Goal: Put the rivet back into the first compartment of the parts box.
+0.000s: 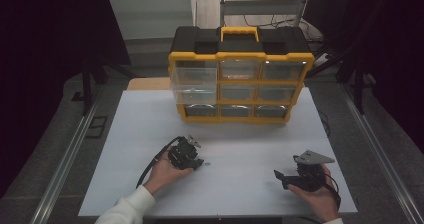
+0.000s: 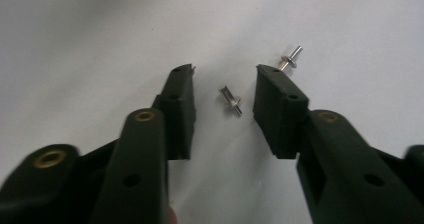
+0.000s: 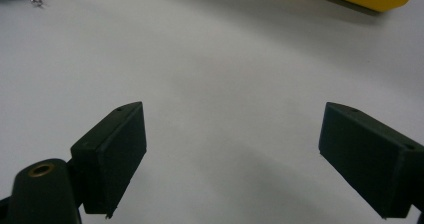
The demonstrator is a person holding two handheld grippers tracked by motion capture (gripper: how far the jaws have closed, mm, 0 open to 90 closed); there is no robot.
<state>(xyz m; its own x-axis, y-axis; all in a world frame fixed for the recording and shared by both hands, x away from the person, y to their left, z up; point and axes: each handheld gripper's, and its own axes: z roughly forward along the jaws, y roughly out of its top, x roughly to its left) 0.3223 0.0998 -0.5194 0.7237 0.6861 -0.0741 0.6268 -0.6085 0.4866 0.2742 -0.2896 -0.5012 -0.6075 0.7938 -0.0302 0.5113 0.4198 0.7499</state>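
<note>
I hold the left gripper (image 2: 224, 91) with fingers apart astride a rivet (image 2: 230, 100) on the white worktop (image 2: 100, 34), near the drawer organiser (image 1: 240, 74); centre it before closing. The right gripper (image 3: 232, 159) idles, fingers apart.

1. A small silver rivet (image 2: 231, 101) is lying flat on the white table (image 2: 100, 44), sitting between the open jaws of the left gripper (image 2: 223, 86), stem pointing toward five o'clock.
2. A second silver rivet (image 2: 290, 60) is resting just past the right-hand jaw's tip, at one o'clock from the first, its pin angling up-right.
</note>
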